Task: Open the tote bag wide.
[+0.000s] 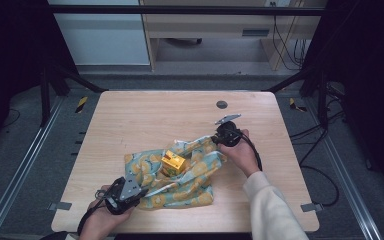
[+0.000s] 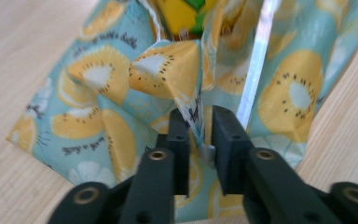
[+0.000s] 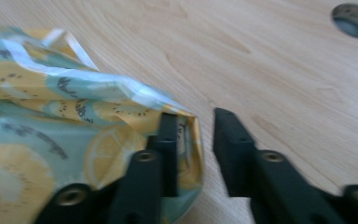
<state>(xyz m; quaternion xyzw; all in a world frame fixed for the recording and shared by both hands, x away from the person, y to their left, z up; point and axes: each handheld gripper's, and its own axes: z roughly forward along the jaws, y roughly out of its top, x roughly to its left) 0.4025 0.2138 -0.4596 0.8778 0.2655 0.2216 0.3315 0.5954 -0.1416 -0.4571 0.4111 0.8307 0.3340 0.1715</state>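
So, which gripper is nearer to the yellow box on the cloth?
Left, slightly. The left gripper is at the cloth's near corner, below-left of the yellow box; the right gripper is at the far right corner.

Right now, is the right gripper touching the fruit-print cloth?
Touching. The right gripper view shows the cloth edge lying against one of the open right gripper's fingers, clear of the other.

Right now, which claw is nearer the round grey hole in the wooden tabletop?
The right claw, at the far corner of the blue-and-yellow fruit-print cloth; the left claw sits by the near edge.
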